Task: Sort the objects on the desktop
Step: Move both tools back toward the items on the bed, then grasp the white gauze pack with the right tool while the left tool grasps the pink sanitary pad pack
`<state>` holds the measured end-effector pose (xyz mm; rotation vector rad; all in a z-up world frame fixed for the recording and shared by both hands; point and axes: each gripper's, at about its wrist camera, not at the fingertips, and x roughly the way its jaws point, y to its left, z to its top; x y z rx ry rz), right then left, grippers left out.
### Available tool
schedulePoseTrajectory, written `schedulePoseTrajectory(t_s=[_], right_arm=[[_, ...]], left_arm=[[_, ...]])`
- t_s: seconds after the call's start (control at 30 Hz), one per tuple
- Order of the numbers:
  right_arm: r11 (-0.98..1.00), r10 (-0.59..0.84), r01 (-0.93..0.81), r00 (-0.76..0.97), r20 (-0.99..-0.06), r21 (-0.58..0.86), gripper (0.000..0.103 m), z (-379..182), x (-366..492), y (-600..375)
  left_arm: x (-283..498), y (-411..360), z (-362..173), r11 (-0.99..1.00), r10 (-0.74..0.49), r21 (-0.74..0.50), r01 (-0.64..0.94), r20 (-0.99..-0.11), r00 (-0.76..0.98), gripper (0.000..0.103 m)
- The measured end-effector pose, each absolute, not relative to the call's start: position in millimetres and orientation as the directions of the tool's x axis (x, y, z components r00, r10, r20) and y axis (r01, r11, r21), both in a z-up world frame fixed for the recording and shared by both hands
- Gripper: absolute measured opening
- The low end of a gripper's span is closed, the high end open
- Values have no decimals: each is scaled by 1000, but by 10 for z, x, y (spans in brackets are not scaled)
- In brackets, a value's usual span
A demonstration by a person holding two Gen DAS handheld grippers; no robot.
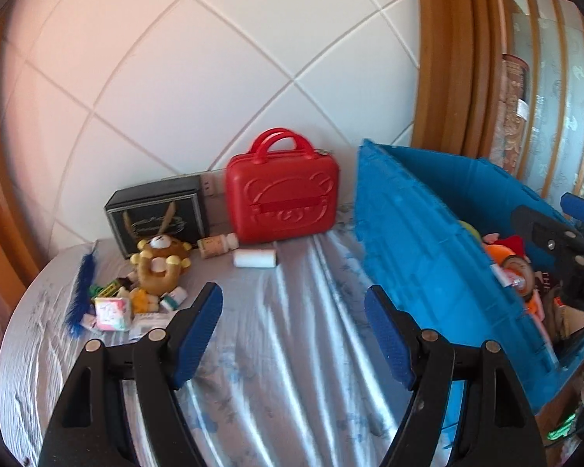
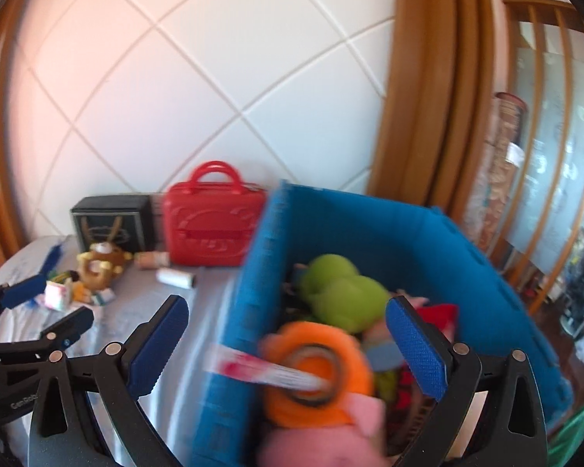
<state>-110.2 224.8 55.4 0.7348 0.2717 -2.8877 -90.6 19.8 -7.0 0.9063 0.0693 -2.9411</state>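
**Ana:** Left wrist view is showing the left hand-held gripper (image 1: pixel 292 334) hanging wide open and empty over the bench (image 1: pixel 276 311), which is wearing a shiny, wrinkled grey cloth.

**Ben:** And the right hand-held gripper (image 2: pixel 292 350) is gaping too, holding nothing, hovering above the blue bin (image 2: pixel 370 225) where plush toys are already lying.

**Ana:** The brown plush bear (image 1: pixel 159 264) is waiting at the bench's far left among small boxes, beside a blue feather (image 1: pixel 82 284).

**Ben:** It's looking soft and light; I'd be pinching its middle.

**Ana:** A red case (image 1: pixel 282 198) and black box (image 1: pixel 155 210) are standing against the white tiled wall.
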Motion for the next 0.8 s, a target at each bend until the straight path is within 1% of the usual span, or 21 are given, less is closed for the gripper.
schedulePoseTrajectory(t_s=[0.23,0.37,0.57,0.8], right_arm=[[-908,-272,401,-782,-561,-119,103,170,-1359,906],[-868,-320,485,-711,-626,-107,103,-167,-1558,235],[-814,-340,572,-607,-719,-98,103,-794,-2030,-563],[-784,-316,616,-504,-804,-77,103,-1596,-2666,-1185]], left_arm=[[-849,-1150,-473,-953,-214,-29,302,-641,-737,75],[-901,-1840,-768,-912,-279,-29,409,-688,-670,75],[-1170,-2608,-1292,-871,-290,-46,488,-754,-589,75],[-1787,-3089,-1971,-870,-243,-58,490,-814,-527,75]])
